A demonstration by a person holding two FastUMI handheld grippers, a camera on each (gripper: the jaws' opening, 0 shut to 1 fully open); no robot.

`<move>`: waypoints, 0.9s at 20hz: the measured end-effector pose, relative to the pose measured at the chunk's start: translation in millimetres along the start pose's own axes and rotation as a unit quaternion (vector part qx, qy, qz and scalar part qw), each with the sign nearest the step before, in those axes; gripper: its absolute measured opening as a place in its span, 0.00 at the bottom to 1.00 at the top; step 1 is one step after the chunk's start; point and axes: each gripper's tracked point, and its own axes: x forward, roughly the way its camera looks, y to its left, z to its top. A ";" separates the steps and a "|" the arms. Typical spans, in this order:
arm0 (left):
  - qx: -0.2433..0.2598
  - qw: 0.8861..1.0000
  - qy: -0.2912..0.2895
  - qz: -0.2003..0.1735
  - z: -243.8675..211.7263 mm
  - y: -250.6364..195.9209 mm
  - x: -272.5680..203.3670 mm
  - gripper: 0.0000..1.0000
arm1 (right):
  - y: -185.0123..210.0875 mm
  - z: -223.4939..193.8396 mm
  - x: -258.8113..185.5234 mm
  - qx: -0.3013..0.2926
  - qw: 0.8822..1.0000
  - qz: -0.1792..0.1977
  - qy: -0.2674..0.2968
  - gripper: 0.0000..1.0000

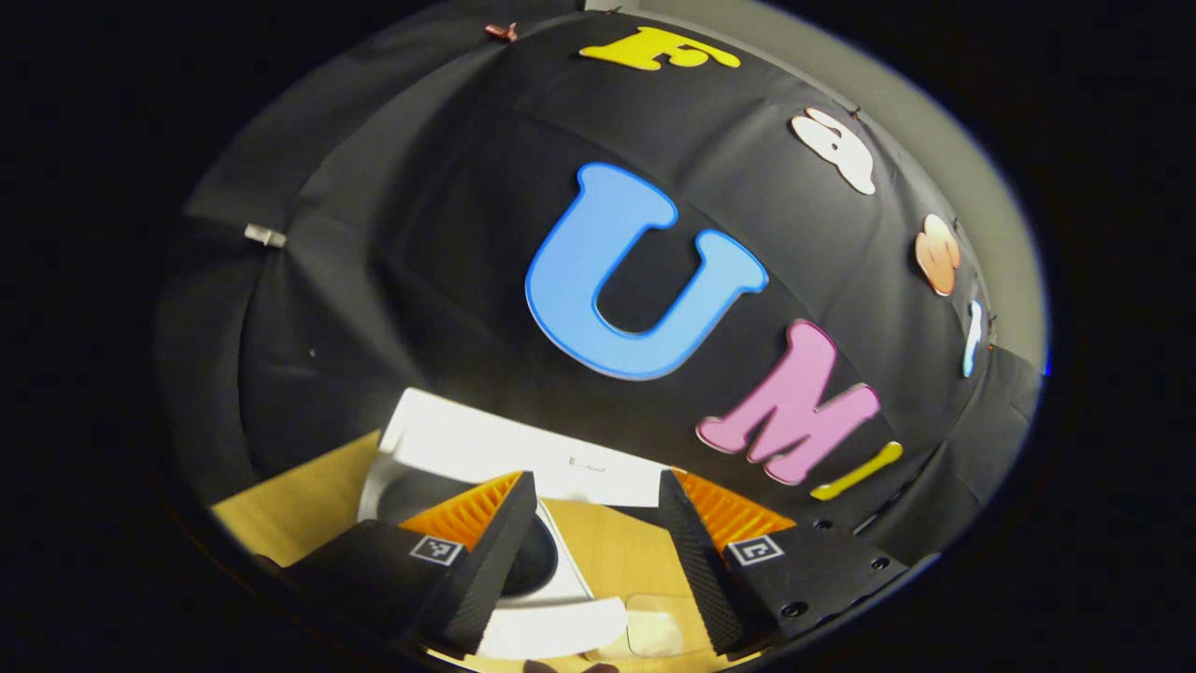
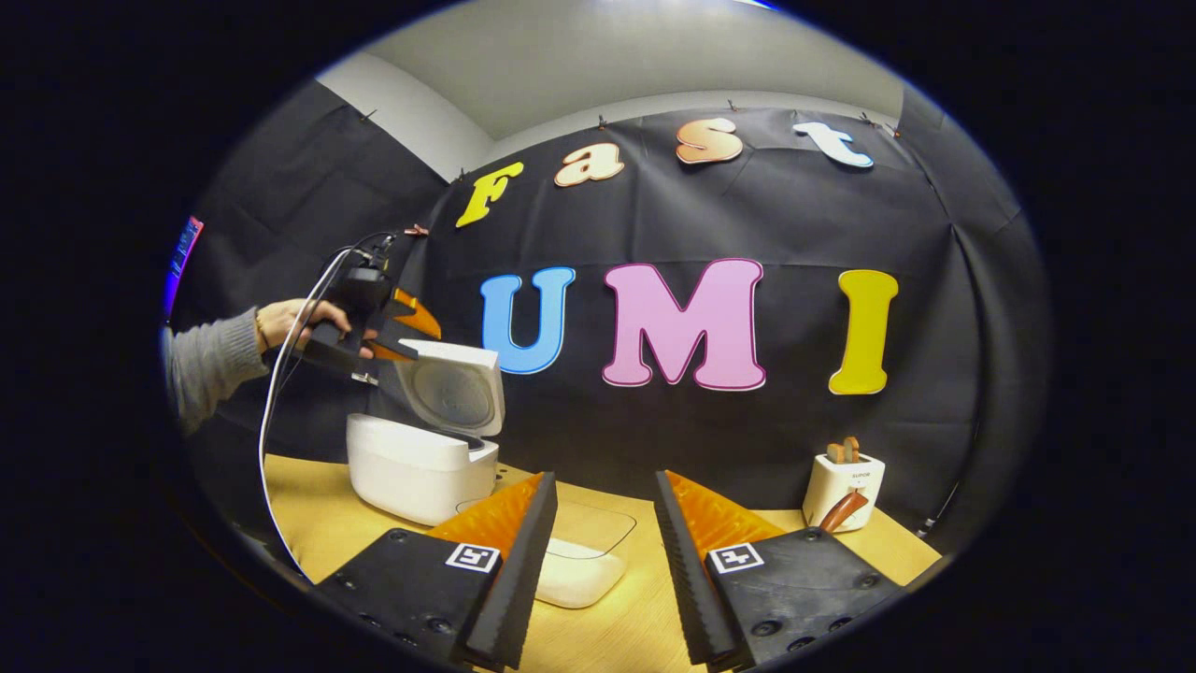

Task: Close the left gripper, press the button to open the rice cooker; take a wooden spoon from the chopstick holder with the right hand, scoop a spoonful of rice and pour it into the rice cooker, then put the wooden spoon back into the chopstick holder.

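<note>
The white rice cooker (image 2: 420, 472) stands at the table's left with its lid (image 2: 453, 393) raised. A hand (image 2: 290, 322) holds my left gripper (image 2: 411, 335) just above the lid's top edge, fingers apart. In the left gripper view, that gripper (image 1: 596, 481) is open and empty, looking down over the raised lid (image 1: 486, 444) and the dark inner pot (image 1: 537, 561). My right gripper (image 2: 605, 481) is open with nothing between its fingers, low over the table. The white chopstick holder (image 2: 846, 491) with wooden spoon handles (image 2: 843, 451) stands at the far right. A clear dish with white contents (image 2: 575, 570) lies ahead of the right gripper.
The wooden table (image 2: 318, 523) runs up to the black cloth wall. A grey sleeve (image 2: 210, 360) and a white cable (image 2: 271, 411) hang at the left beside the cooker. The clear dish (image 1: 654, 631) sits close to the cooker's front.
</note>
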 end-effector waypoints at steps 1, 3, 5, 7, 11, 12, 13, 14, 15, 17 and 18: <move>-0.010 1.000 -0.002 0.003 13.6 -2.2 14.2 0.94 | -2.7 1.1 -2.1 -0.001 1.000 -0.003 0.000 0.66; -0.042 0.999 -0.025 -0.024 39.4 -20.5 26.9 0.95 | -12.5 0.7 -3.6 -0.009 1.000 -0.015 -0.001 0.66; -0.007 0.997 -0.076 -0.023 71.6 -31.9 27.1 0.94 | -24.3 -3.1 -6.8 -0.017 0.999 -0.027 0.008 0.66; 0.066 0.991 -0.117 0.017 99.0 -24.8 37.0 0.94 | -34.1 -1.9 -6.7 -0.019 0.999 -0.037 0.014 0.66; 0.178 0.969 -0.117 0.125 136.0 2.3 75.9 0.94 | -46.1 -4.7 -3.0 -0.021 0.998 -0.053 0.023 0.66; 0.204 0.961 -0.107 0.154 137.0 14.0 86.2 0.94 | -47.2 -7.0 -1.7 -0.021 0.998 -0.056 0.026 0.66; 0.231 0.951 -0.102 0.176 137.8 23.6 96.8 0.94 | -49.1 -9.1 -2.7 -0.021 0.998 -0.058 0.029 0.66; 0.249 0.945 -0.101 0.185 138.3 28.5 109.6 0.94 | -51.5 -11.5 -2.9 -0.021 0.997 -0.062 0.033 0.66; 0.257 0.943 -0.101 0.187 139.9 31.8 119.9 0.94 | -54.8 -12.7 -4.1 -0.021 0.997 -0.067 0.036 0.66; 0.244 0.947 -0.078 0.196 126.6 43.6 132.9 0.94 | -59.2 -13.2 -6.3 -0.020 0.996 -0.075 0.037 0.66; 0.245 0.945 -0.070 0.205 122.1 44.0 131.5 0.94 | -61.9 -13.6 -7.0 -0.022 0.996 -0.077 0.038 0.66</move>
